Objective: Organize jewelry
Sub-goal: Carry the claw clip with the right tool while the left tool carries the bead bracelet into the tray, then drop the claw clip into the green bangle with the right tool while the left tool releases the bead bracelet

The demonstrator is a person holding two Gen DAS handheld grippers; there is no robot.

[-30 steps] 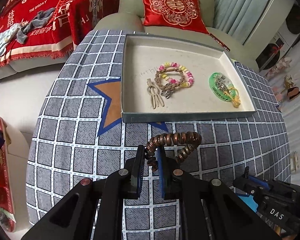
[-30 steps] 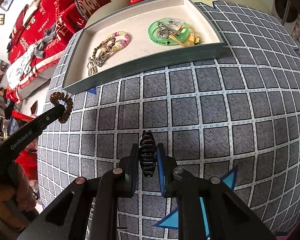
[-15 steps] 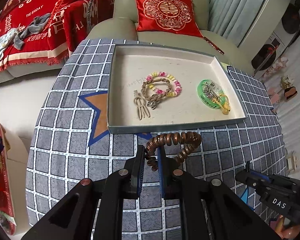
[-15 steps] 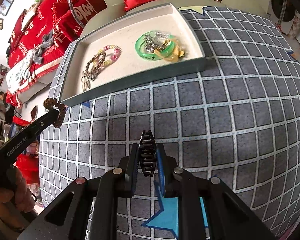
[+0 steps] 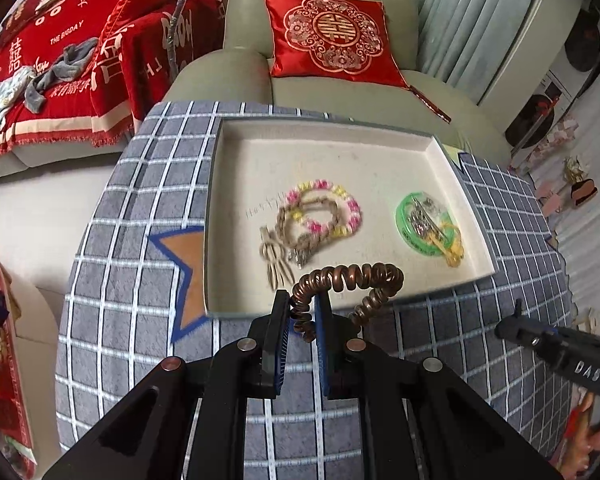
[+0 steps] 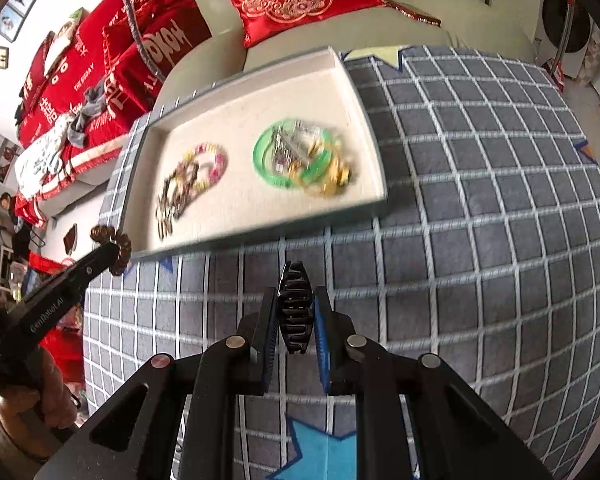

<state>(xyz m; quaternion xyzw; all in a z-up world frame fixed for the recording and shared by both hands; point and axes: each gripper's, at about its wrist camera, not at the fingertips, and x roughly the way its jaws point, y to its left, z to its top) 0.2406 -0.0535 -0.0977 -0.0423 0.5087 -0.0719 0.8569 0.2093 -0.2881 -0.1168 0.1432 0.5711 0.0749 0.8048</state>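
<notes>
Now the left gripper (image 5: 302, 308) is clamped on a coppery spiral hair tie (image 5: 350, 280), whose coil arches up and to the right from between the blue-lined jaws and hangs over the near edge of the shallow tray (image 5: 340, 128). Meanwhile the right gripper (image 6: 296, 312) pinches a black claw clip (image 6: 296, 312) upright between its pads, above the grey checked tablecloth (image 6: 480, 208) and short of the tray's near wall.

Inside the tray, on its pale floor, lies a cluster to the left: a pink and yellow beaded bracelet (image 5: 328, 212) tangled with a braided tan cord bracelet (image 5: 300, 224), and a beige hairpin-like piece (image 5: 274, 258) just beside them toward the near side. To the right, well apart from that cluster, sits a green bangle (image 5: 414, 222) with silvery and yellow pieces piled on it; these are too blurred to name.

An orange star (image 5: 188, 264) with a blue outline shows on the cloth, just left of the tray. Behind the table stands a pale green armchair (image 5: 320, 12) with a red embroidered cushion (image 5: 332, 36) on its seat. In the right wrist view a hand (image 6: 28, 400) grips the left tool's handle
</notes>
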